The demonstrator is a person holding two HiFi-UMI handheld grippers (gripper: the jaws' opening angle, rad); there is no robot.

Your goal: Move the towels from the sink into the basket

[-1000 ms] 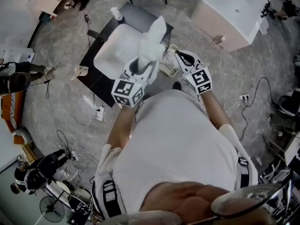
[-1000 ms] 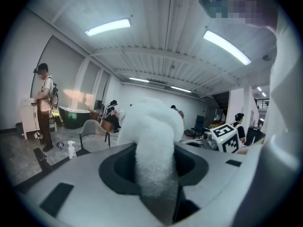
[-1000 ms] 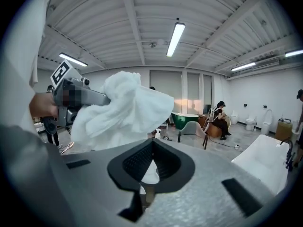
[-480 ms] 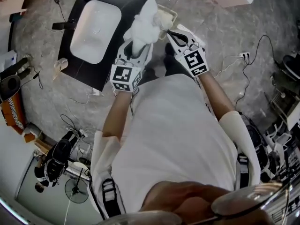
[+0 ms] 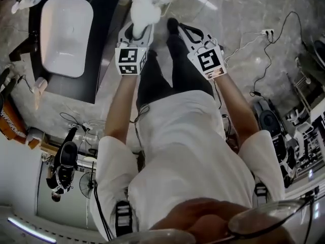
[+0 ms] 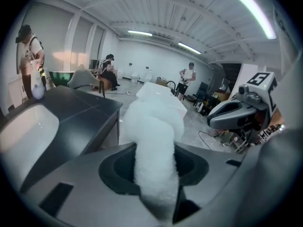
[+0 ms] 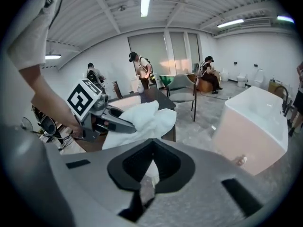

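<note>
1. Since the earlier frame the head view has swung. The sink was straight ahead of both tools and now lies off to the left. The left tool has carried the towel past the right edge of the dark surface, out over the pale floor. The right tool has travelled alongside it, and the person's dark trousers now show below both.
2. Head view: the white towel rises in a bunched wad from the left tool's tips, near the top edge of the frame. It is clear of the sink and of the surface. The right tool is just beside it, apart from the cloth.
3. Left gripper view: the jaws pinch the towel, which fills the gap as a thick fluffy roll and stands up beyond them. The sink and the dark surface lie to the left, and the right tool's nose pokes in from the right. People stand and sit far back in the room.
4. Right gripper view: the jaws are pressed almost together, leaving only a thin pale slit, with nothing clearly held. Ahead and to the left, the left tool grips the towel. A large white tub stands to the right.
</note>
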